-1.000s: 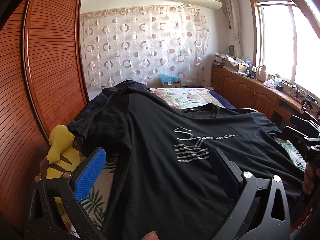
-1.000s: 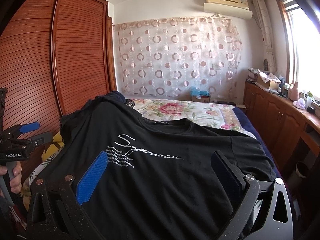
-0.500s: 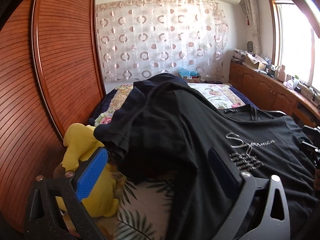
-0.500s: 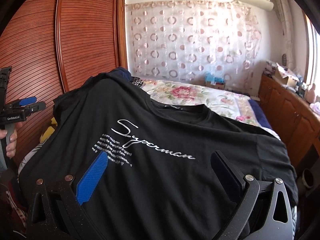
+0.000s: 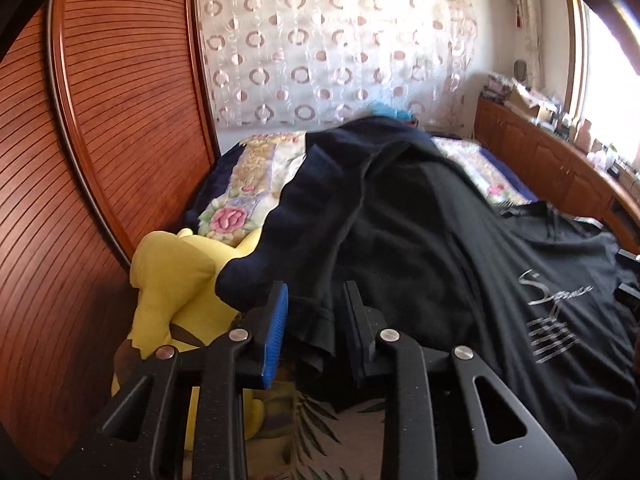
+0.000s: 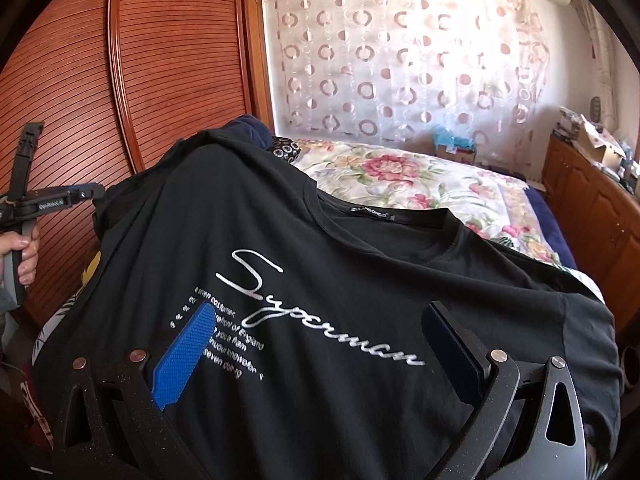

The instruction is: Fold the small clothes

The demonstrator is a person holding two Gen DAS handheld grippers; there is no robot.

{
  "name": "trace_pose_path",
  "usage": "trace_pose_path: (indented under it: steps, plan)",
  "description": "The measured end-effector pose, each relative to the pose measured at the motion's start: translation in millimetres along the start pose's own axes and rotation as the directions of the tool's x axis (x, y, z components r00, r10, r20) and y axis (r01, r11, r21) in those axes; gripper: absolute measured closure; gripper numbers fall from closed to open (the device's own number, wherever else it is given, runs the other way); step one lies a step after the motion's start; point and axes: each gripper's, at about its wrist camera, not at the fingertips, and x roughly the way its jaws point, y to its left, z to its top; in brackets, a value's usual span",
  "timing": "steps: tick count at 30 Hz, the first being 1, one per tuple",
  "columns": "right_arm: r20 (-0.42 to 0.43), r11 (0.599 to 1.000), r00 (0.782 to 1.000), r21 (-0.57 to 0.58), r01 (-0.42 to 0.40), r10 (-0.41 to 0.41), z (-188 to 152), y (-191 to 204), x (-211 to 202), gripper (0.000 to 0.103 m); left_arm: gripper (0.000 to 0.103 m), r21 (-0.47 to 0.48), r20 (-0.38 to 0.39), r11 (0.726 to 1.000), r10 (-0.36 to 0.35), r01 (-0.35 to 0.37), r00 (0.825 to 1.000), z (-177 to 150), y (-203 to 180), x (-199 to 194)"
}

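A black T-shirt point(image 6: 360, 288) with white "Superman" script lies spread over a heap on the bed; it also shows in the left wrist view point(image 5: 460, 248). My left gripper point(image 5: 316, 300) has its jaws partly closed around the shirt's left sleeve hem point(image 5: 316, 328), with a narrow gap still between the pads. It also shows in the right wrist view point(image 6: 86, 193), at the far left, hand-held. My right gripper point(image 6: 316, 328) is wide open over the shirt's printed chest, holding nothing.
A yellow plush toy point(image 5: 176, 280) lies at the bed's left edge beside the wooden slatted wardrobe point(image 5: 100, 140). A floral bedspread point(image 6: 420, 184) covers the bed. Wooden cabinets point(image 6: 600, 208) line the right wall. A dark navy garment point(image 5: 340, 152) lies under the shirt.
My left gripper swung left to the shirt's sleeve and its jaws narrowed around the hem. My right gripper stayed open and moved closer over the print.
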Motion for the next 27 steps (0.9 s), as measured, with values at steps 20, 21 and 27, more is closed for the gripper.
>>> trace_pose_path:
  steps: [20,21,27]
  plan:
    - [0.008,0.998,1.000,0.059,-0.014,0.014,8.7,-19.0,23.0,0.001,0.097,0.138,0.089,0.980,-0.153,0.140,0.984,74.2,-54.1,-45.5]
    - [0.009,0.998,1.000,0.063,-0.012,0.012,8.9,-18.8,22.4,0.001,0.097,0.146,0.089,0.977,-0.170,0.156,0.982,77.6,-60.7,-46.5]
    - [0.020,0.997,1.000,0.083,0.008,-0.010,9.3,-18.2,23.5,0.001,0.097,0.212,0.076,0.952,-0.242,0.221,0.967,106.5,-100.9,-47.8]
